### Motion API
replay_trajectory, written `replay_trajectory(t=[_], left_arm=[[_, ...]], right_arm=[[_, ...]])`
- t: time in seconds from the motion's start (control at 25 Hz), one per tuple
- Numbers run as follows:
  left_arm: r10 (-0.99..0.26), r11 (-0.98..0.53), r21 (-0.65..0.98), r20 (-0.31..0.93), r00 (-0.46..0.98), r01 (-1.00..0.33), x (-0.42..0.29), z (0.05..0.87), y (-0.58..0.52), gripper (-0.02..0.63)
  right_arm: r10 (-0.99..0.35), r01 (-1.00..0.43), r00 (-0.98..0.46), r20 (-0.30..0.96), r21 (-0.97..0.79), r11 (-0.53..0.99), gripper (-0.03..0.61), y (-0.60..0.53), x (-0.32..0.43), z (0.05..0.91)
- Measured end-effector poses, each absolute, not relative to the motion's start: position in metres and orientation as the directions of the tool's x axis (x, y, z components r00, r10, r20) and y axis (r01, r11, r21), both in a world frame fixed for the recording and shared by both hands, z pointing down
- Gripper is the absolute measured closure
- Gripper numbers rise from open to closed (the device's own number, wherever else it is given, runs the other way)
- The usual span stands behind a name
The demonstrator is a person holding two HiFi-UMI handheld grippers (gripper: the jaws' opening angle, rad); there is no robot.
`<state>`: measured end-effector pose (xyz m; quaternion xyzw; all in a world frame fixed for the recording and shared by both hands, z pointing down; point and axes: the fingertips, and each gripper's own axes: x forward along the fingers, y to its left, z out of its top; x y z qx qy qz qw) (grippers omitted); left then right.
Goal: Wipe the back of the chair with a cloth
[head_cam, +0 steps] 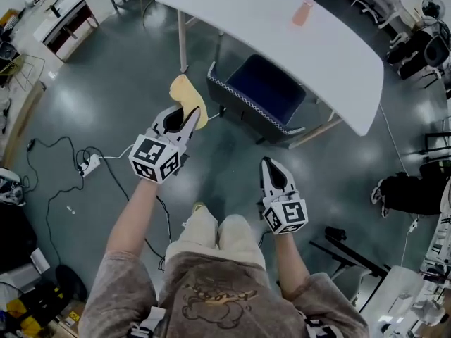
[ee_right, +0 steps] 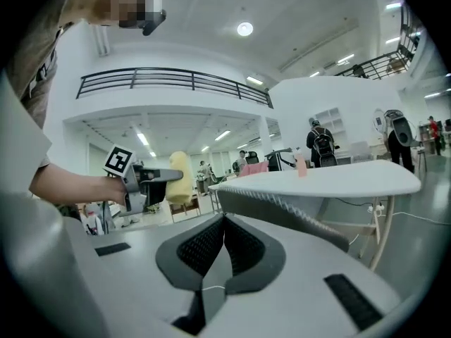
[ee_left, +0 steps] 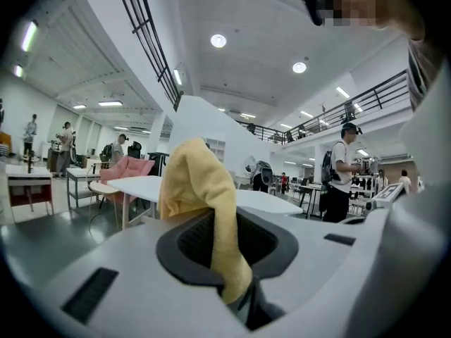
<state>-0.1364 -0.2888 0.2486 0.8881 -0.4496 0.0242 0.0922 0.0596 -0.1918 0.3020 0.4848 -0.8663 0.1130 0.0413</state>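
The cloth is pale yellow. The chair has a dark blue seat and a grey back with white dotted trim. The table is white and the bottle pink. The left gripper and right gripper are light grey with black pads and black-and-white marker squares.

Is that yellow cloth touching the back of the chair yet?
Apart. The right gripper view shows open room between the yellow cloth, pinched in the left gripper, and the chair back.
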Motion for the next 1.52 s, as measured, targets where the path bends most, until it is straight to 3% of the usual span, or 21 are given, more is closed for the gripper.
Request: replay_trajectory(t=[0.2,0.4,0.84,1.24,1.52], left_arm=[[-0.792,-0.584,0.114,0.138,0.595,-0.804,-0.145,0.15,-0.284,0.551],[-0.773,-0.608,0.115,0.142,0.618,-0.786,-0.149,0.109,-0.273,0.55],[-0.778,-0.603,0.152,0.103,0.619,-0.783,-0.159,0.08,-0.254,0.551],[-0.844,-0.511,0.183,0.08,0.53,-0.84,-0.172,0.075,-0.243,0.55],[-0.871,-0.476,0.118,0.074,0.486,-0.872,-0.173,0.077,-0.226,0.551]], right_arm=[[-0.848,-0.863,-0.503,0.165,-0.152,0.482,0.552,-0.194,0.058,0.197],[-0.868,-0.876,-0.479,0.134,-0.13,0.464,0.552,-0.197,0.051,0.142],[-0.892,-0.897,-0.439,0.113,-0.119,0.426,0.552,-0.197,0.057,0.111],[-0.874,-0.878,-0.475,0.101,-0.128,0.462,0.552,-0.214,0.071,0.104],[-0.858,-0.86,-0.506,0.087,-0.123,0.495,0.552,-0.217,0.071,0.104]])
